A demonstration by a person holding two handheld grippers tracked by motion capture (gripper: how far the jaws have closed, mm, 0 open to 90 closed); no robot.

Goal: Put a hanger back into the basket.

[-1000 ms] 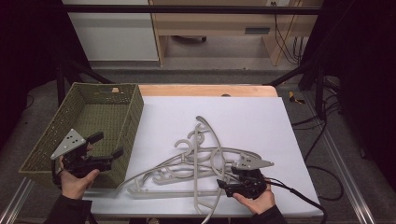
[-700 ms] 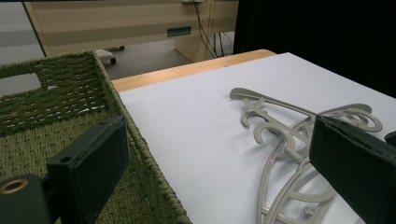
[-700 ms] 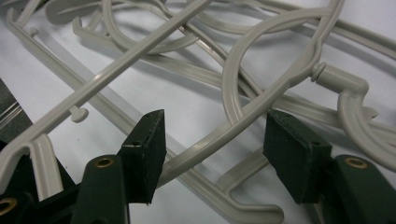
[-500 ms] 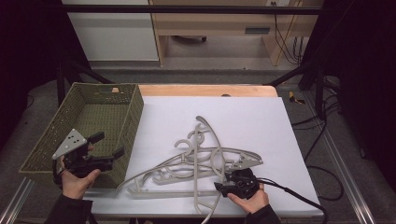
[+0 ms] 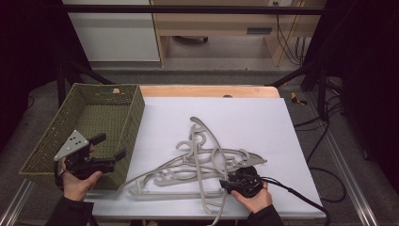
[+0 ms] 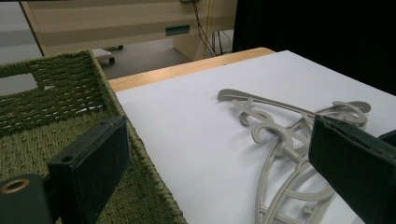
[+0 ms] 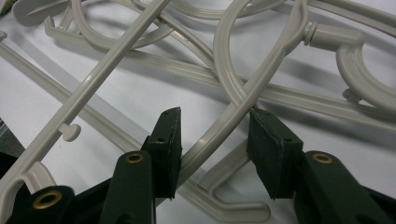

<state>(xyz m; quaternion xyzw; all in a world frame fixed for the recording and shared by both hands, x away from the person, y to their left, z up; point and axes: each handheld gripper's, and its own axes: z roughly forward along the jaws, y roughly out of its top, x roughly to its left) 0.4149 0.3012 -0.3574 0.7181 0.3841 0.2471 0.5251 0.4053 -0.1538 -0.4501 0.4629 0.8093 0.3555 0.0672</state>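
Observation:
Several grey plastic hangers [image 5: 202,160] lie tangled on the white sheet [image 5: 244,117]. My right gripper [image 5: 225,184] lies low at the pile's front right edge. Its jaws have just been closing, and in the right gripper view a hanger bar [image 7: 224,126] runs slantwise between the pads [image 7: 170,144] of my right gripper [image 7: 215,140] with a gap still showing. My left gripper [image 5: 111,146] hovers open over the right wall of the green woven basket [image 5: 94,113], nothing between its jaws. In the left gripper view, my left gripper [image 6: 219,163] looks across the basket wall [image 6: 140,154] toward the hangers [image 6: 280,135].
The basket stands at the table's left with a bare floor inside. A wooden table edge [image 5: 207,91] shows beyond the sheet. Cables [image 5: 301,197] trail from the right gripper off the front right. Metal frame rails run along both sides.
The right hand has edged slightly left into the hanger pile. The left hand, the basket and the hangers lie as before.

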